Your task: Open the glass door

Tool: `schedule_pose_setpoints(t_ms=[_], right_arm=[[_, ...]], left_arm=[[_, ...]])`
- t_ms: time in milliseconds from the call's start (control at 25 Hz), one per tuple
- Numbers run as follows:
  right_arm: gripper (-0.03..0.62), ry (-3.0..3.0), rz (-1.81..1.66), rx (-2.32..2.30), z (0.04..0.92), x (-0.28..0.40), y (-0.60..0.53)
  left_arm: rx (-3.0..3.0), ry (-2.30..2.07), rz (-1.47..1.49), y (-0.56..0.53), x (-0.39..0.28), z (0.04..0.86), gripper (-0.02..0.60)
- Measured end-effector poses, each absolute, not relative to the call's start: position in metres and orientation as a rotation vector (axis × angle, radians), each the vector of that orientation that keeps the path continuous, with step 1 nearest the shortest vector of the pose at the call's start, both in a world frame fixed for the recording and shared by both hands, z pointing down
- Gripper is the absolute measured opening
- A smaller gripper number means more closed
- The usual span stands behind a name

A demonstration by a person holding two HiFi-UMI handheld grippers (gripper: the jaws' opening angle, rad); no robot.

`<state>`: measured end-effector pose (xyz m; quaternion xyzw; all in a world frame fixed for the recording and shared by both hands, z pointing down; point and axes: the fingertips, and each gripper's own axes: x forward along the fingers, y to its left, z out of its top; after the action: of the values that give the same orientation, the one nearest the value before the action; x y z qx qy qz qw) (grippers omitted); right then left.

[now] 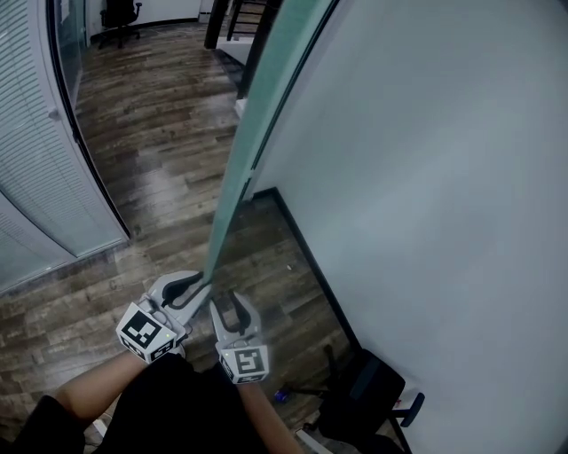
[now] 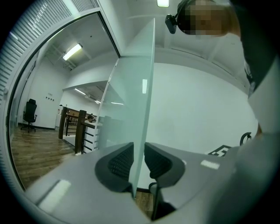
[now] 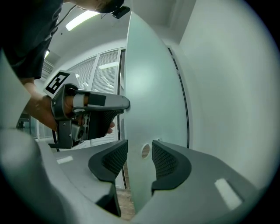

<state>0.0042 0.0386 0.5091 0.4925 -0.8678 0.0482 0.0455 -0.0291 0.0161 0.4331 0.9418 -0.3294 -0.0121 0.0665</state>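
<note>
Glass door [image 1: 234,173] looked mostly open. My L gripper [image 2: 139,162] clamped its edge; R gripper [image 3: 139,158] gaped round it, not touching.

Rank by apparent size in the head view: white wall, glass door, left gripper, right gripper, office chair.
1. white wall
2. glass door, edge-on
3. left gripper, right gripper: look alike
4. office chair, small because far

Glass door [image 1: 238,177] is pale green, frosted-looking. Floor [image 1: 160,133] = brown wood planks (streaky grain, some grey bits). Wall [image 1: 444,177] plain white w/ black skirting [image 1: 306,253]. Marker cubes [image 1: 145,332] are b&w squares. Blinds [image 1: 31,177] white, slatted.
</note>
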Motion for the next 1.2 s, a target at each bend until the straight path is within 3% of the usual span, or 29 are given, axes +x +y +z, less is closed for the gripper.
schedule_pose_setpoints(t_ms=[240, 1200], right_arm=[[0.191, -2.633, 0.125, 1.468, 0.509, 0.004, 0.055], [0.133, -2.705, 0.071, 1.486, 0.481, 0.073, 0.043]], left_arm=[[2.807, -0.97, -0.094, 0.022, -0.019, 0.431, 0.08], [2.86, -0.977, 0.01, 0.04, 0.075, 0.433, 0.083]])
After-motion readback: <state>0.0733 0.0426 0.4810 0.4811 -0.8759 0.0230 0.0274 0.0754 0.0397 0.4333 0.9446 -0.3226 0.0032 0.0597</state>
